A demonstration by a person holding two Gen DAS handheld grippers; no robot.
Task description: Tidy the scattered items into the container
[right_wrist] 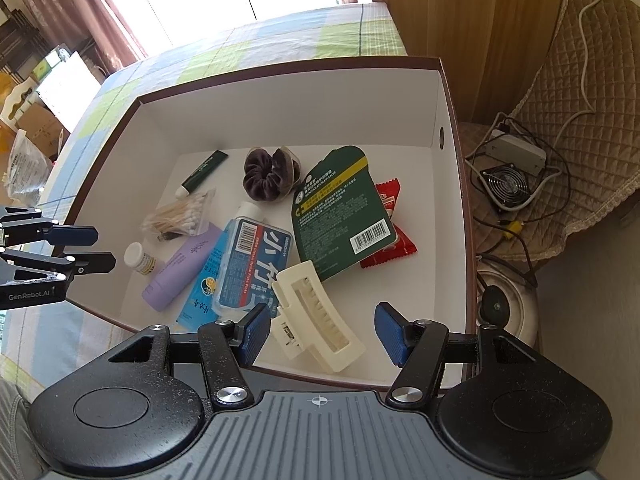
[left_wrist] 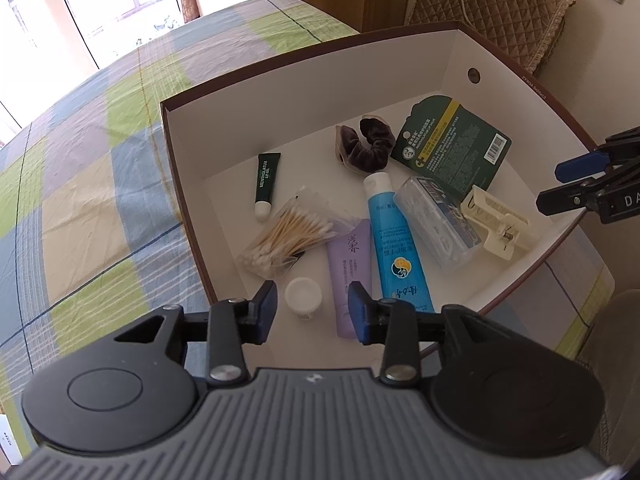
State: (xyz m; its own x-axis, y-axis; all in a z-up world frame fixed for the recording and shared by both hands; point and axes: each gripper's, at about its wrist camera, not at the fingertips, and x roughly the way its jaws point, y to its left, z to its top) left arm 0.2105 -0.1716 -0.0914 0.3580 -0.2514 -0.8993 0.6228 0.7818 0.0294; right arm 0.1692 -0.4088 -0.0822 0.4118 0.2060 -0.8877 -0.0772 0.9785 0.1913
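A white-lined box with a brown rim (left_wrist: 304, 52) (right_wrist: 280, 92) holds a green lip gel tube (left_wrist: 266, 180), a bag of cotton swabs (left_wrist: 288, 236), a small white jar (left_wrist: 303, 298), a purple tube (left_wrist: 350, 268), a blue tube (left_wrist: 394, 240), a clear floss case (right_wrist: 256, 264), a cream hair claw (right_wrist: 320, 320), a dark scrunchie (right_wrist: 270, 178), a green card pack (right_wrist: 340, 208) and a red sachet (right_wrist: 394, 220). My left gripper (left_wrist: 313, 310) hovers open over the jar at the box's near edge. Over the hair claw, my right gripper (right_wrist: 322, 334) is open and holds nothing.
The box rests on a plaid cloth (left_wrist: 100, 160). A quilted chair (left_wrist: 500, 0) stands behind it. To the right, in the right wrist view, lie a small fan with tangled cables (right_wrist: 504, 184) and a round white object (right_wrist: 508, 312). A bright window is at the back.
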